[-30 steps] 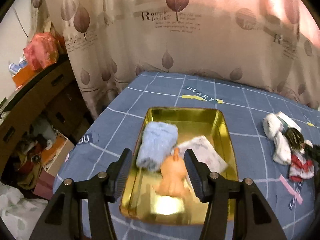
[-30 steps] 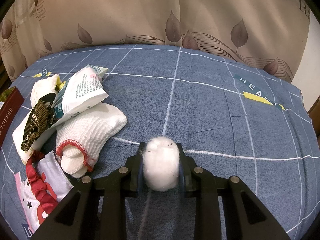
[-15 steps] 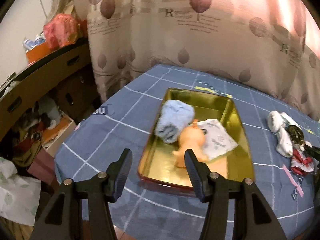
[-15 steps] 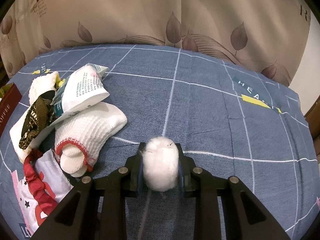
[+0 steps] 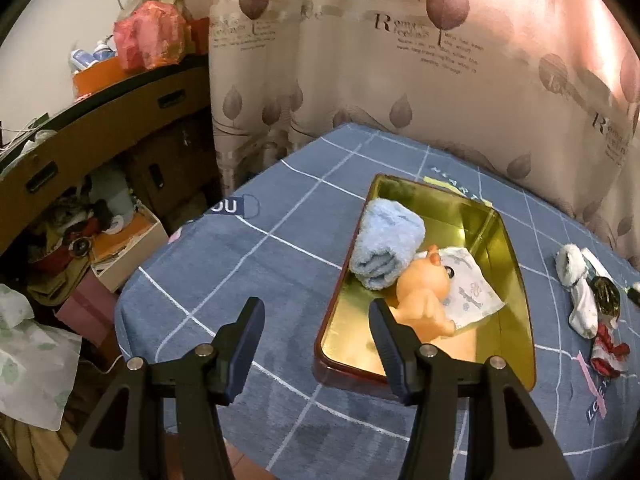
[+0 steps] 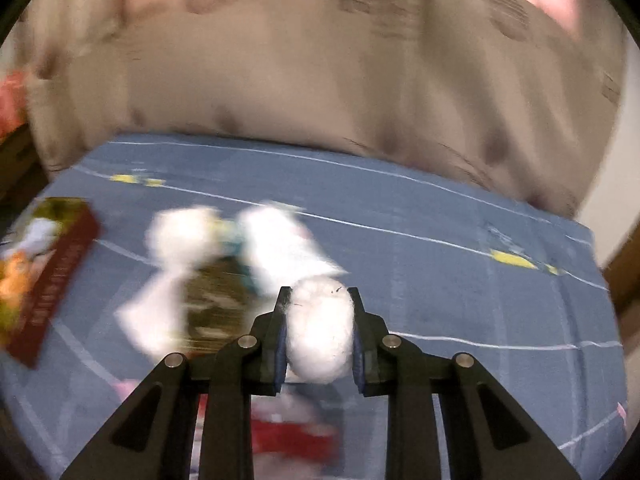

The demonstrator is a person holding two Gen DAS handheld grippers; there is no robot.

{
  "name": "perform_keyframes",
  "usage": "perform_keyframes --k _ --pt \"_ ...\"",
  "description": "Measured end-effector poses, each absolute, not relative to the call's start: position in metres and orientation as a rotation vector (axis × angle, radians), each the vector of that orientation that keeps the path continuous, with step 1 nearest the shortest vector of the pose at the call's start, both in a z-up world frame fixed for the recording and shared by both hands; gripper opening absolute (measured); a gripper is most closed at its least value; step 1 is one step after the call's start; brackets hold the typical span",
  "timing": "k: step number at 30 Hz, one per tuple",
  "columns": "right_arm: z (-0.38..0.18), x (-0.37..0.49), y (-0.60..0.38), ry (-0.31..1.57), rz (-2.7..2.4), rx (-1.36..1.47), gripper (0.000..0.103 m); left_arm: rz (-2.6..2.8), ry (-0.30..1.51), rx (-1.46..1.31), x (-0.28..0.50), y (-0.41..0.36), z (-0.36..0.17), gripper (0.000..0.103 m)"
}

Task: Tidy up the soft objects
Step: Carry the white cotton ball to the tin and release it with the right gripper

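Observation:
A gold tray [image 5: 516, 300] with a dark red outer wall lies on the blue checked tablecloth [image 5: 280, 264]. In it are a rolled light-blue towel [image 5: 386, 248], an orange soft toy [image 5: 424, 296] and a white printed packet [image 5: 470, 288]. My left gripper [image 5: 316, 310] hangs open and empty over the cloth just left of the tray's near corner. My right gripper [image 6: 318, 300] is shut on a white fluffy ball [image 6: 320, 332], lifted above the cloth. Beyond it, blurred, lies a pile of white socks [image 6: 184, 240] and packets, with the tray [image 6: 52, 264] at the far left.
White socks [image 5: 576, 280], a dark round item and a red-white cloth [image 5: 608, 356] lie right of the tray. A leaf-print curtain [image 5: 400, 60] hangs behind the table. Cardboard boxes and clutter [image 5: 72, 220] fill the floor past the table's left edge.
My left gripper drew back and left, off the tray, leaving the orange toy in it. My right gripper rose with the white ball and swung, so the sock pile and tray now show ahead.

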State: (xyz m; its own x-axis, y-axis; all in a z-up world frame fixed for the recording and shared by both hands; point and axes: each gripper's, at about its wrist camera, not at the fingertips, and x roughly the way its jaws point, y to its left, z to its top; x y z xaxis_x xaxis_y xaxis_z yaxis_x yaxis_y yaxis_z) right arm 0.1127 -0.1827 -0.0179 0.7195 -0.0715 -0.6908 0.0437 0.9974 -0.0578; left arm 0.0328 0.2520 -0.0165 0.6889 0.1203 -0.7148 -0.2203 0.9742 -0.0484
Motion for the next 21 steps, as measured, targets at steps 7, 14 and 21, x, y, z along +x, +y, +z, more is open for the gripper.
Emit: perform_keyframes --k 7,14,21 --pt "-0.013 0.106 -0.08 0.768 0.214 -0.079 0.023 0.194 0.798 -0.125 0.034 0.251 -0.019 0.056" --pt "-0.018 0.095 0.012 0.778 0.414 -0.143 0.023 0.219 0.798 -0.16 0.035 0.259 -0.018 0.056" --pt "-0.024 0.093 0.06 0.777 0.497 -0.173 0.023 0.239 0.789 -0.216 0.032 0.272 -0.014 0.056"
